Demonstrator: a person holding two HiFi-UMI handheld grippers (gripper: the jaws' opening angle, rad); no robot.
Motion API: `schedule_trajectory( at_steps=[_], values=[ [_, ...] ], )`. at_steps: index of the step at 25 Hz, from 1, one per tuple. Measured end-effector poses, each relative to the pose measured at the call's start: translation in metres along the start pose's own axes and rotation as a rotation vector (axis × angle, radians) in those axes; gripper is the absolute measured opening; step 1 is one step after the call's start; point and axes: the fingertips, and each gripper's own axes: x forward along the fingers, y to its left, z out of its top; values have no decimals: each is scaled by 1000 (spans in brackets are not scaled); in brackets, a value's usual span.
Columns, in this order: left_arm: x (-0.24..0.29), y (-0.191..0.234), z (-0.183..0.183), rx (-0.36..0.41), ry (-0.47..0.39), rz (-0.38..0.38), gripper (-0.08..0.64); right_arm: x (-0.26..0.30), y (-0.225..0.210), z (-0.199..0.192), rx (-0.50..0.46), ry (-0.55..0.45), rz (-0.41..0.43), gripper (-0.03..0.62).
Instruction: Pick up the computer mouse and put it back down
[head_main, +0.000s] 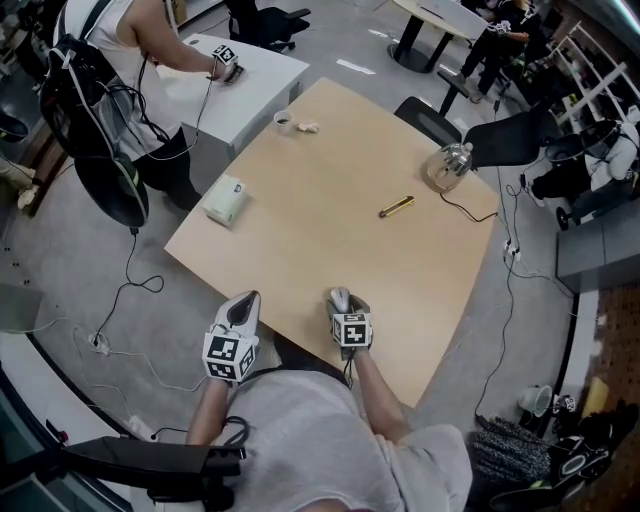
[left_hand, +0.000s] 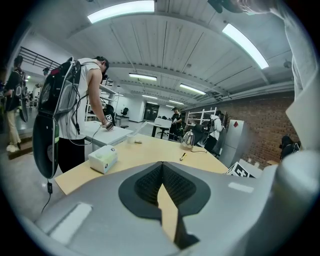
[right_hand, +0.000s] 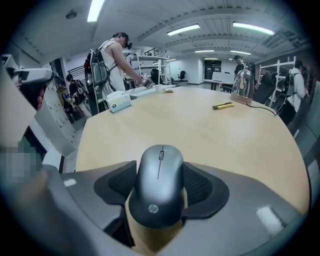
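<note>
A dark grey computer mouse sits lengthwise between the black pads of my right gripper, and both pads press on its sides. In the head view the mouse and the right gripper are low over the near edge of the tan table; I cannot tell whether the mouse touches the wood. My left gripper hangs just off the table's near left edge. Its jaws meet at the tips with nothing between them.
On the table lie a pale tissue box at the left, a yellow pen-like tool, a glass kettle with a cord at the far right, and a cup at the back. A person stands at a white desk beyond.
</note>
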Motion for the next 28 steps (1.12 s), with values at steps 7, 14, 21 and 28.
schedule_trajectory(
  at_steps=[7, 14, 21, 28],
  values=[
    [1, 0, -3, 0, 2, 2, 18, 9, -3, -6, -7, 14, 4, 296],
    [2, 6, -4, -4, 6, 14, 18, 17, -6, -8, -8, 35, 2, 296],
    [2, 6, -3, -6, 4, 20, 18, 21, -7, -11, -7, 45, 6, 296],
    [2, 6, -5, -11, 5, 20, 19, 23, -5, -11, -23, 47, -7, 298]
  ],
)
